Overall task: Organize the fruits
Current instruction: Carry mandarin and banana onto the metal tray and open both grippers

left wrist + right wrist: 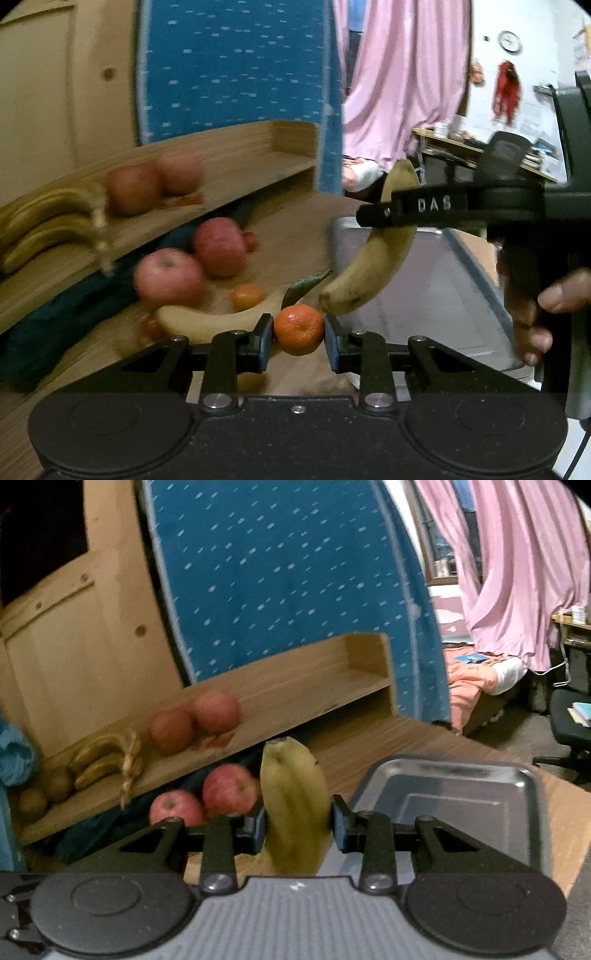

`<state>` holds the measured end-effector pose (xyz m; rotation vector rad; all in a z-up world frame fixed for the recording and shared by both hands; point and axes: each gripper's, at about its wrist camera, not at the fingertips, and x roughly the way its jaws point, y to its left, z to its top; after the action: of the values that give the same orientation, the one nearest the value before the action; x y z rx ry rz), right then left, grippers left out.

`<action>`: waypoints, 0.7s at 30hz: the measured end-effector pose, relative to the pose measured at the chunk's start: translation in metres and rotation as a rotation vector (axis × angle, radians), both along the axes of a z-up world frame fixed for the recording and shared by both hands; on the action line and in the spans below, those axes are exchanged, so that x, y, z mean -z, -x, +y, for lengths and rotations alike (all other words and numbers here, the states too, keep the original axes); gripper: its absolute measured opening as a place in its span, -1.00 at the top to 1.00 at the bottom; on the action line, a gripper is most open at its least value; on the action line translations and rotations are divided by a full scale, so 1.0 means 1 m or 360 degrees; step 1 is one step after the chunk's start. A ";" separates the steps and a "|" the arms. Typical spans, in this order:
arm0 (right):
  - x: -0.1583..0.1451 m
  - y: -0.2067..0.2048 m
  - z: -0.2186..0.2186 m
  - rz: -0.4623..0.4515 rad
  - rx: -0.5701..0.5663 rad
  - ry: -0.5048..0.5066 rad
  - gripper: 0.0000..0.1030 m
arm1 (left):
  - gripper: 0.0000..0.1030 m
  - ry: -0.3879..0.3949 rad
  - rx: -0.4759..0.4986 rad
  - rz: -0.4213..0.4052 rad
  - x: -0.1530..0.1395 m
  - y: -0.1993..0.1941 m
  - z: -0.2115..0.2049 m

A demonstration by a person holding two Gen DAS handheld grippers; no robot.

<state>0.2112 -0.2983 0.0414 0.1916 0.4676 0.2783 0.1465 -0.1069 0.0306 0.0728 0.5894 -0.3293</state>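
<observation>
So from the left wrist view, the left gripper [298,334] has its blue-padded jaws clamped on a small round tangerine [298,329], dimpled glossy skin, held above the near edge of the wooden table [291,236]. Off to the right, the right gripper [373,214] comes in sideways with a person's hand [543,314] on its handle, pinching a curved yellow banana [373,273] whose long axis runs steeply up and down, lower tip just beside the tangerine. Loose on the table: a smooth red apple [168,277], a pomegranate [221,245], another banana [210,323] lying flat. The right wrist view shows the jaws squeezing that banana [295,805] mid-length, standing nearly upright, tip pointing up. A shiny rectangular metal tray [461,775] sits at the table's right edge, and the raised wooden shelf [295,686] along the back carries two apples [195,720] and a banana bunch [107,760].
</observation>
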 end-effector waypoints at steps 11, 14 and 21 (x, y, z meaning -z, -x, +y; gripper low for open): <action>0.001 -0.006 -0.044 0.0100 0.0137 0.0123 0.24 | 0.39 -0.0045 0.0246 0.0070 0.016 -0.015 -0.055; 0.013 -0.022 -0.050 0.0180 0.0114 0.0099 0.24 | 0.39 -0.0048 0.0264 0.0107 0.022 -0.020 -0.062; 0.023 -0.045 -0.055 0.0219 0.0081 0.0047 0.23 | 0.39 -0.0056 0.0257 0.0172 0.033 -0.033 -0.071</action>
<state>0.2563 -0.3535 0.0181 0.1943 0.6018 0.2090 0.1796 -0.1779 -0.0025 0.1374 0.6983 -0.4817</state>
